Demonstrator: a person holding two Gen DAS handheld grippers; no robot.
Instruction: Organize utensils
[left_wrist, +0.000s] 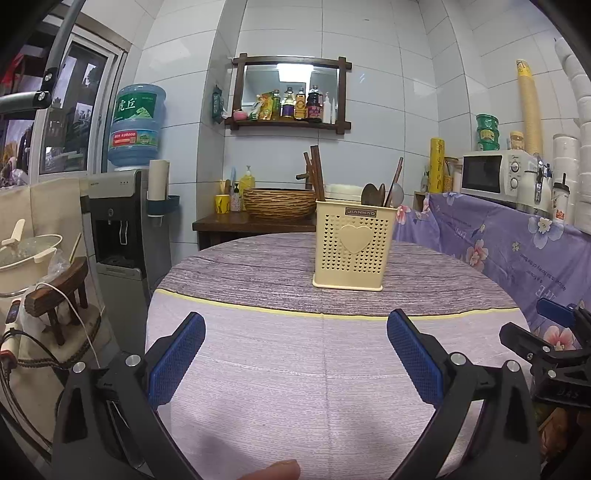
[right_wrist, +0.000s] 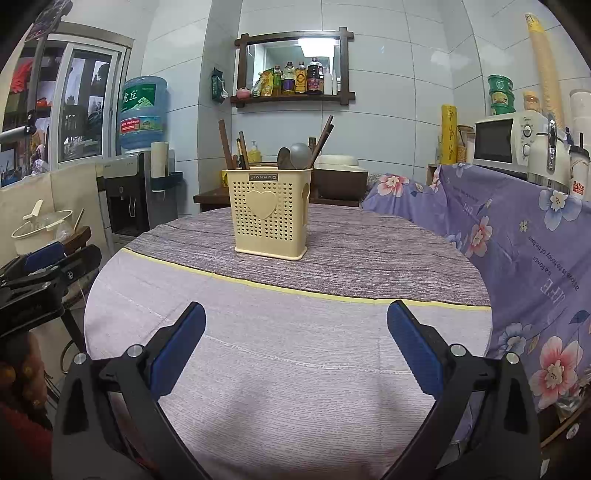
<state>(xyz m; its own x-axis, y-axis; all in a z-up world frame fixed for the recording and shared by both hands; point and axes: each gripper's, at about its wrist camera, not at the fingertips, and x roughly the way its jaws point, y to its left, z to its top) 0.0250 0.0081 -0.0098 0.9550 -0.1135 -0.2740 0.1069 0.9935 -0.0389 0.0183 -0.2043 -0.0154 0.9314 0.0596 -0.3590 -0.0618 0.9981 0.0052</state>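
Left to right: your left gripper (left_wrist: 295, 358) hovers low over the near cloth, jaws spread wide, holding nothing. Beyond it, upright on the round table (right_wrist: 332, 332), well apart from both tools, stands the cream perforated utensil holder (right_wrist: 271, 212), with wooden sticks, probably chopsticks (right_wrist: 242, 149), on its left and spoons (right_wrist: 300, 155) on its right. Your right gripper (right_wrist: 295, 354) is likewise wide open and empty. Judge the holder light and easily tipped, the utensils stiff and slim; grip a handle near its exposed top.
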